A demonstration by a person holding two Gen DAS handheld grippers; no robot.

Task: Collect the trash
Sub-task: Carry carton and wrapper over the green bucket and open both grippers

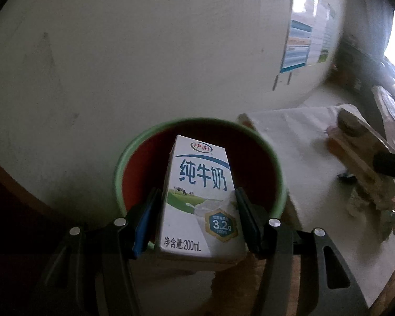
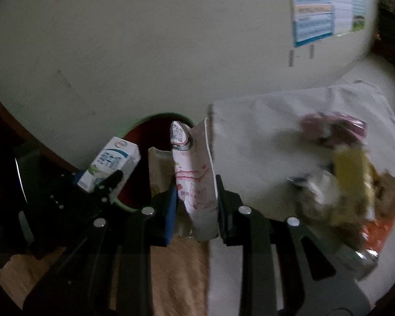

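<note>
A pale wall (image 1: 144, 52) fills the upper half of both wrist views, with a blue and white poster (image 2: 313, 13) at about one o'clock. Below it, at three to four o'clock, a white cloth (image 2: 263, 137) covers a table, and on it lies a blurred heap of rubbish (image 2: 350, 179): something yellow, something purple and crumpled wrappers, though the smear is too strong to name each piece.

A round bin (image 1: 123, 158) with a green rim and a dark red inside stands on the floor against the wall, just beside the cloth's left edge. In the left wrist view it sits dead centre; in the right wrist view it shows at about eleven o'clock, partly hidden.

The left gripper (image 1: 197, 210) holds a milk carton (image 1: 200, 189), white with blue characters and a green pasture picture. Its fingers stand at a middling width, one pad pressed on each side of the carton, which hangs directly over the bin's mouth. From the right wrist view the same carton appears at nine o'clock, over the bin's left rim.

The right gripper (image 2: 196, 205) has its fingers drawn narrow on a white and pink pouch (image 2: 194, 173), standing upright between the pads, its printed top pointing toward twelve o'clock and overlapping the bin's right side. A beige packet (image 2: 159, 168) stands just to its left; whether the pads grip it too I cannot tell.
</note>
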